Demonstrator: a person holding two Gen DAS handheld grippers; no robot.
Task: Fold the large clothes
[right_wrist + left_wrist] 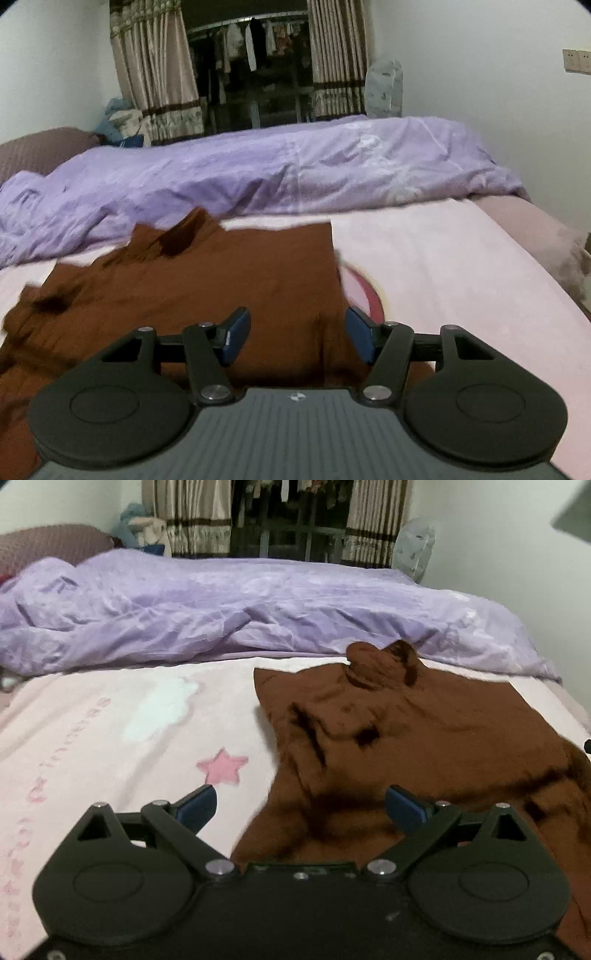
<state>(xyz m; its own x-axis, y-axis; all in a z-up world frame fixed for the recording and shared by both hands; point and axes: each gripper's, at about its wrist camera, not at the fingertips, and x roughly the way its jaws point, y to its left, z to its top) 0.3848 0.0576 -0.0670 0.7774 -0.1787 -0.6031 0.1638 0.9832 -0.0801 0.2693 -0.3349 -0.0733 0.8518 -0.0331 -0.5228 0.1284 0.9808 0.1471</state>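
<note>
**A:** Rust-brown knit, soft and kind of fuzzy. That's the brown garment [424,731], lying on the pale pink sheet [92,738] with the pink star [221,770] printed on it. It's partly folded: straight far edge, a square corner on one side, and a bunched lump at the top next to the crumpled lilac duvet [184,616].

**B:** Flat otherwise?

**A:** Mostly. There are shallow wrinkles with dark creases, and the near part is rumpled.

**B:** And the tongs?

**A:** Both are matte black plastic with blue pads. The left gripper [301,805] is spread wide over the garment's near left edge, gripping nothing. The right gripper [297,334] has its jaws apart too, above the cloth's right edge, with no fabric pinched.
</note>
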